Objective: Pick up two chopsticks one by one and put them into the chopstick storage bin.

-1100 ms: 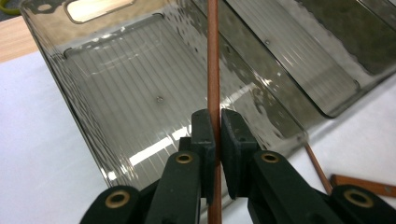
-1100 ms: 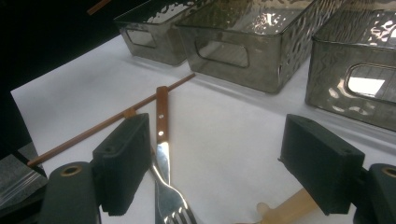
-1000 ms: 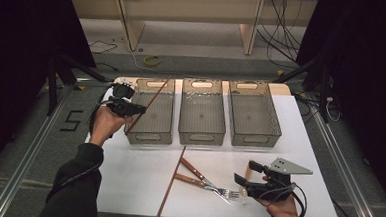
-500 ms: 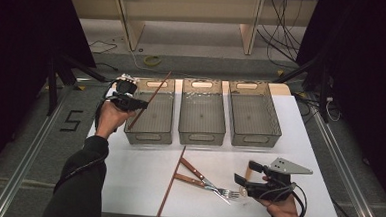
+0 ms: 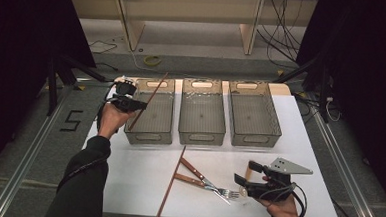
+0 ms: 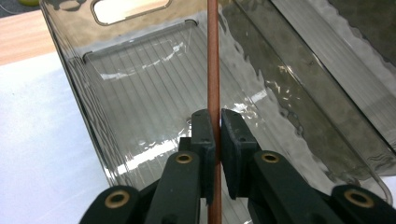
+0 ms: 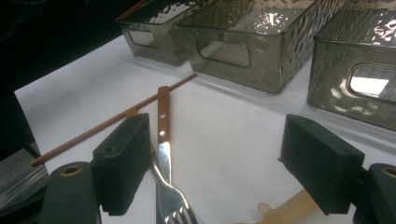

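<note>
My left gripper (image 5: pixel 140 104) is shut on a thin brown chopstick (image 5: pixel 154 94), held tilted over the left grey bin (image 5: pixel 149 136). In the left gripper view the chopstick (image 6: pixel 213 70) runs straight up between the pads of the left gripper (image 6: pixel 218 126), above the bin's ribbed floor (image 6: pixel 140 116). At the front right my right gripper (image 5: pixel 244 173) stands open just right of two wooden-handled forks (image 5: pixel 197 171). In the right gripper view a fork (image 7: pixel 163 135) lies by the left jaw of the right gripper (image 7: pixel 219 154), with nothing between the jaws. A second chopstick (image 5: pixel 171 185) lies on the table.
Three grey see-through bins stand in a row at the back of the white table (image 5: pixel 127 185): the left one, a middle bin (image 5: pixel 201 134) and a right bin (image 5: pixel 253 136). A pale handle-like piece (image 7: pixel 285 207) lies under the right gripper. Beyond the table are cables and a dark floor.
My left gripper has shifted a little to the right, toward the left bin, with the chopstick in it. The right gripper has not moved.
</note>
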{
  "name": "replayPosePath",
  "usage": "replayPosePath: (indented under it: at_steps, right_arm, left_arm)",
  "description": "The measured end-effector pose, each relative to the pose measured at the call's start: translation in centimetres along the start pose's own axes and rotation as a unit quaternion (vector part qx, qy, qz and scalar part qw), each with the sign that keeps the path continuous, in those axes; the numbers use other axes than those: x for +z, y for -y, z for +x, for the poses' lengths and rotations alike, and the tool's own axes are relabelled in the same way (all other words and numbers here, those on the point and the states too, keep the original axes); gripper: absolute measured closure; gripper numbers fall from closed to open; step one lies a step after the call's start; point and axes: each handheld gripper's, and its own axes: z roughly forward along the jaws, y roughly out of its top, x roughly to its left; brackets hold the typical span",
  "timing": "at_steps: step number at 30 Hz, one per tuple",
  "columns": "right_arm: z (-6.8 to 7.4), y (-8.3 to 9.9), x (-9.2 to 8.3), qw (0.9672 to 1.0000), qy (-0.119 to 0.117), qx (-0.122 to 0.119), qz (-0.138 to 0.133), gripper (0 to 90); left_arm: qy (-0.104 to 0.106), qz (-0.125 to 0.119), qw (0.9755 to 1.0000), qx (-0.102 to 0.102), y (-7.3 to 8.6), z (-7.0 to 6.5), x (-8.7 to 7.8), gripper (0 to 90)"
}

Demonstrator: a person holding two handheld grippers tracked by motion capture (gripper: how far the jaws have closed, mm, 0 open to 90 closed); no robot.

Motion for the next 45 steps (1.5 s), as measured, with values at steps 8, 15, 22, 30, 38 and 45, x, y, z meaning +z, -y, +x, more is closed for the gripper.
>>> replayPosePath:
  at_steps: [8, 15, 22, 30, 38, 45]
  right_arm:
    - [0.0, 0.0, 0.0, 1.0000, -0.001, 0.000, 0.001, 25.4]
    - [0.1, 0.0, 0.0, 1.0000, -0.001, 0.000, 0.000, 25.4]
    - [0.0, 0.0, 0.0, 1.0000, -0.002, 0.000, 0.000, 25.4]
    - [0.1, 0.0, -0.1, 1.0000, -0.001, 0.001, -0.001, 25.3]
    - [0.1, 0.0, -0.1, 1.0000, -0.001, 0.000, 0.000, 25.3]
    - [0.2, 0.0, -0.1, 1.0000, 0.000, 0.001, -0.001, 25.2]
  left_arm:
    - [-0.001, 0.015, 0.9998, -0.009, 0.5, 0.3, 1.1, 83.6]
    - [0.002, 0.028, 0.9995, -0.016, 1.0, 0.6, 1.6, 80.6]
    - [0.025, 0.017, 0.9986, -0.043, 1.2, 0.1, 0.1, 48.4]
    - [0.032, 0.013, 0.9992, -0.020, 2.2, -3.3, -3.2, 34.1]
    - [0.040, 0.003, 0.9992, -0.008, 4.3, -6.0, -4.6, 26.6]
    - [0.063, -0.001, 0.9980, -0.004, 7.0, -7.6, -5.3, 23.3]
